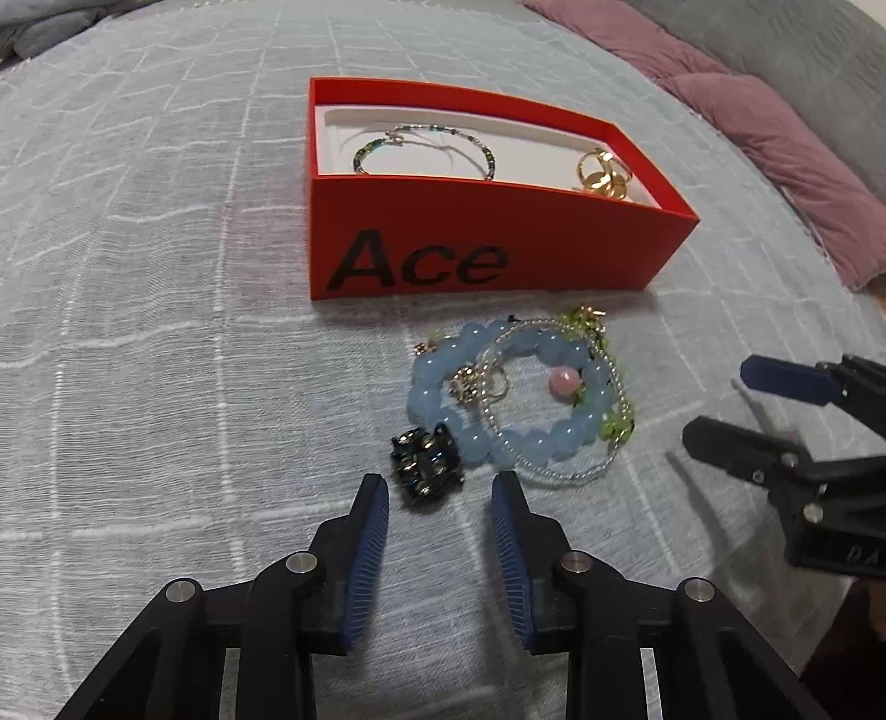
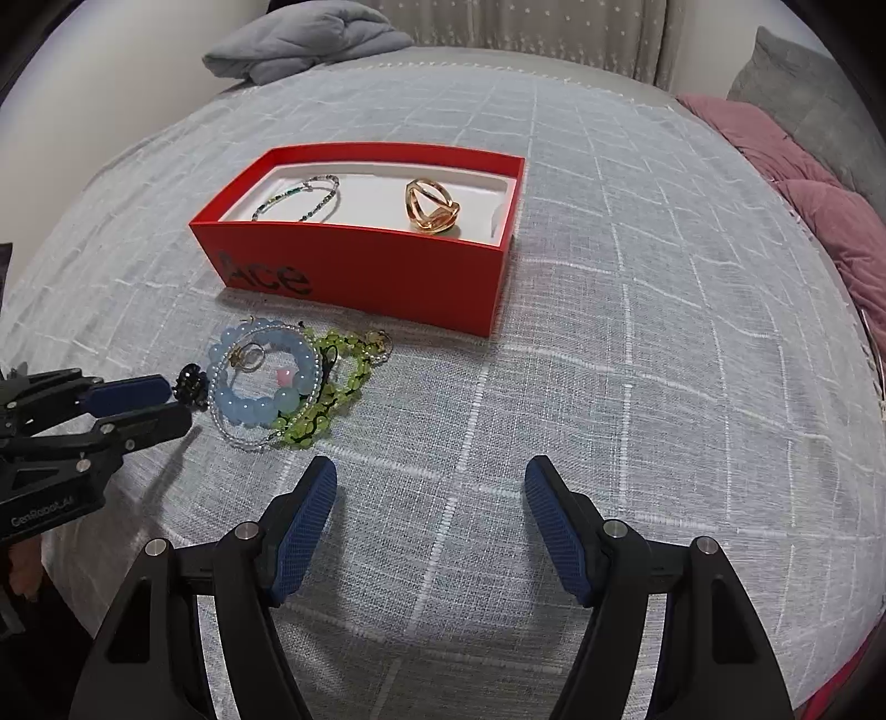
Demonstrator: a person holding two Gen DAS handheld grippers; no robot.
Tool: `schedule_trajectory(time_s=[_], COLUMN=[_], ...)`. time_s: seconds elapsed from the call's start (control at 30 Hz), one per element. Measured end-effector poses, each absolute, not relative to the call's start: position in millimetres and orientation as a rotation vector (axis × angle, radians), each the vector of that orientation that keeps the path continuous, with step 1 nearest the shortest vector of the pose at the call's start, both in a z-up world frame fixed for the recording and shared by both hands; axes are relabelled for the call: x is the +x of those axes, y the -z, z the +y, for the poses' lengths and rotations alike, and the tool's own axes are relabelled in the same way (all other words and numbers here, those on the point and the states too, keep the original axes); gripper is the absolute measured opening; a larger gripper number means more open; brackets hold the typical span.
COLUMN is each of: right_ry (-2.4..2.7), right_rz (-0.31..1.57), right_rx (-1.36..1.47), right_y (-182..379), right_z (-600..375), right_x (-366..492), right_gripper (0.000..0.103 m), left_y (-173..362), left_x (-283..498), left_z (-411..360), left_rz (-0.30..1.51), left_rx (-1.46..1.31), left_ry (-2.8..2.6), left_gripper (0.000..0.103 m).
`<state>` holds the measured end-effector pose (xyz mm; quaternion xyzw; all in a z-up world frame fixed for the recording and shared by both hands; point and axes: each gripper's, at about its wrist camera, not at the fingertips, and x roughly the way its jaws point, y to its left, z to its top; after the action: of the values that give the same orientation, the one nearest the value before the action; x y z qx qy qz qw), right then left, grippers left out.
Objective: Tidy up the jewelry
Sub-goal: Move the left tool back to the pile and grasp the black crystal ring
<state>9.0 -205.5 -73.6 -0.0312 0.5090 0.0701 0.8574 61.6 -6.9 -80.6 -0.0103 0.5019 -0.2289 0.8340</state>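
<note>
A red box point(image 1: 487, 243) marked "Ace" with a white lining holds a thin green-beaded bracelet point(image 1: 426, 147) and a gold ring piece point(image 2: 432, 213). In front of it lies a tangle: a pale blue bead bracelet point(image 1: 432, 399), a clear bead strand point(image 1: 554, 473), a green bead strand point(image 2: 332, 399) and a pink bead point(image 1: 562, 381). A dark blue crystal piece point(image 1: 426, 465) lies at the tangle's near edge. My left gripper point(image 1: 440, 495) stands open just short of that piece, pads not touching it. My right gripper point(image 2: 431, 482) is open over bare cloth, right of the pile.
Everything rests on a grey checked bedspread point(image 2: 637, 343). A mauve quilted cover point(image 1: 775, 127) runs along the right edge, and a folded grey blanket point(image 2: 310, 39) lies at the far side. My right gripper point(image 1: 720, 407) shows at the right of the left wrist view.
</note>
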Motion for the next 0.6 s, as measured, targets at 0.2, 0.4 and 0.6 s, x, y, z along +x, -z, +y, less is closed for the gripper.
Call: schedule_trajectory(time_s=[0.2,0.4,0.6], right_ry=[-0.145,-0.153,-0.169], right_rz=[1.062,1.059,1.053], right_rx=[-0.078,-0.073,-0.085], right_y=[72.5,73.2,73.4], right_z=[-202.7,-201.9,-193.3], right_x=[5.9,6.4,6.4], right_gripper=[0.073,0.073,0.073], left_y=[82.3,76.6,71.0], left_x=[66.6,62.9,59.7], left_z=[-10.1,-2.0,18.7], left_rz=[1.053,1.027,1.013], left_rx=[-0.023,-0.001,0.007], left_ry=[0.467,0.421,0.358], left_gripper=[0.019,0.018,0.018])
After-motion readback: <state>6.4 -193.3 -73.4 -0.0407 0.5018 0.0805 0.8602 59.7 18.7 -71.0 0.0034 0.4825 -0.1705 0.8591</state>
